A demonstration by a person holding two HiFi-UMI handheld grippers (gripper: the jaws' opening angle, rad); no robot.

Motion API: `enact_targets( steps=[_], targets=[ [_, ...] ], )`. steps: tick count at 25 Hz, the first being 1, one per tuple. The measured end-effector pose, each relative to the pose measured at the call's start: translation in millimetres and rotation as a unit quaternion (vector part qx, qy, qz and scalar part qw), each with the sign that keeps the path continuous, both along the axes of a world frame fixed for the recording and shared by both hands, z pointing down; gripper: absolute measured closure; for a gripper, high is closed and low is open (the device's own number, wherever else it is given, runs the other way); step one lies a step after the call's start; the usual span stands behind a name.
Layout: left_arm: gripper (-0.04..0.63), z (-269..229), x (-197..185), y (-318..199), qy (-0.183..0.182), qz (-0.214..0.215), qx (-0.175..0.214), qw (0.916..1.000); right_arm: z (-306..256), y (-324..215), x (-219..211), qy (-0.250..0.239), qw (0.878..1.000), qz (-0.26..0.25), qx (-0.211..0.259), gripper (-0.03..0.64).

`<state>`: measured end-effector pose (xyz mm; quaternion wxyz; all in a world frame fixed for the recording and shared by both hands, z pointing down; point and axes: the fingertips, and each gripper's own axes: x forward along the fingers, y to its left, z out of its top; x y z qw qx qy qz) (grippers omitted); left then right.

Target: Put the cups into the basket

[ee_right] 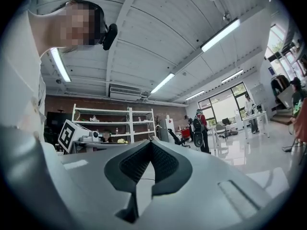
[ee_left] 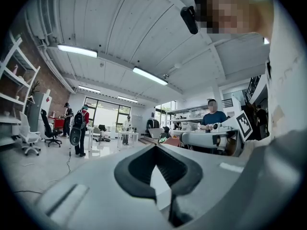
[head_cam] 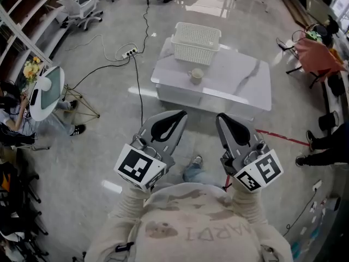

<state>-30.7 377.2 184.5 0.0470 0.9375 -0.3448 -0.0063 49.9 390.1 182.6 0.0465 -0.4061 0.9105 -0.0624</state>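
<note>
Both grippers are parked up near the chest. The left gripper (head_cam: 177, 115) has its jaws closed tip to tip with nothing between them, and its own view (ee_left: 154, 146) shows the same. The right gripper (head_cam: 223, 118) matches it, jaws together and empty (ee_right: 151, 143). Neither one is anywhere near the work. Way out at 12 o'clock sits the table (head_cam: 240, 83), well apart from the tools, with one cup (head_cam: 196, 75) standing upright on it. I can only spot that one cup. The basket (head_cam: 196, 51) sits just beside it at the cup's 12 o'clock, and as far as I can see there's nothing in it. So I'd say this is step zero, the walk-up, with nothing picked yet. Next move, I reckon: get over to the table, open one pair of jaws, come in on the cup's rim or side and close on it, then lift it over the basket wall and drop it in.
</note>
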Motion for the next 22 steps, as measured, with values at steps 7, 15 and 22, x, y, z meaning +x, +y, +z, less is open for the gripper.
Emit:
enact_targets(
  steps=[7,15,22],
  targets=[
    [0.595,2.6,41.1,-64.6,-0.002,-0.031,0.012,0.9995,5.3,-67.5,44.4,-0.001,1.000,-0.026,0.002,0.591],
    [0.595,16.1,47.0,-121.7,-0.009,-0.040,-0.002,0.9991,28.2,-121.3,48.4,-0.010,0.999,-0.038,-0.024,0.591],
    [0.595,21.9,46.8,-197.8,-0.011,-0.004,-0.009,0.9999,40.8,-192.1,45.7,-0.014,0.999,-0.006,-0.041,0.591]
  ],
)
